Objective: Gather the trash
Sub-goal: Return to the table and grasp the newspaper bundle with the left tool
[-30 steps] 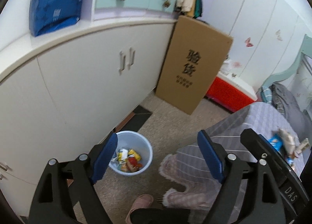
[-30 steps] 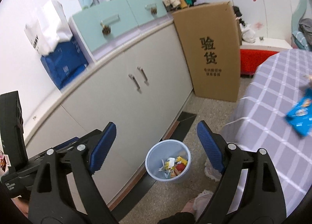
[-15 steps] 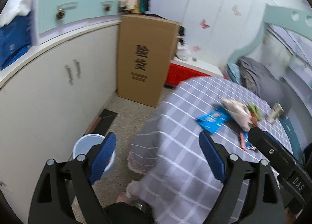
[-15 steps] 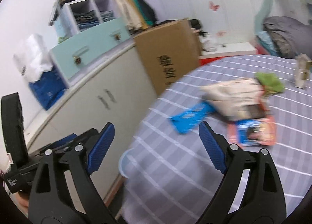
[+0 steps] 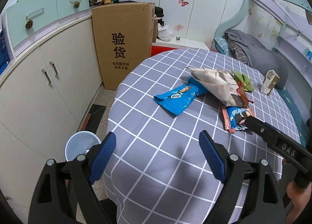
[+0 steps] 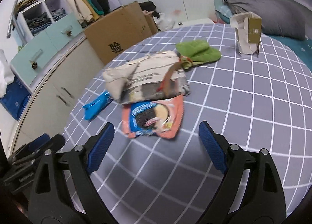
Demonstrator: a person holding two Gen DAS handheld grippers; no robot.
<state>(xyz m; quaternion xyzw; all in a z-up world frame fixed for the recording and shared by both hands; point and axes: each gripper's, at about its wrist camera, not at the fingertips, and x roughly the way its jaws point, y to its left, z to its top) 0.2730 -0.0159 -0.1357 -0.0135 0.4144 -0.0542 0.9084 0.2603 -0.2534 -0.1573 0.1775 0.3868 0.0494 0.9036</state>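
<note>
Both grippers empty, lined up on table trash.
Left gripper (image 5: 158,153) and right gripper (image 6: 156,143) jaws spread wide, holding nothing. Orange wrapper (image 6: 154,119) just ahead of right gripper; blue wrapper (image 5: 178,98) beyond it; bin (image 5: 81,146) beside table (image 5: 148,165), ready for drops.

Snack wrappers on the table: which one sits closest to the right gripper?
The orange-edged wrapper, just ahead of the right gripper; the blue wrapper lies farther left.
</note>
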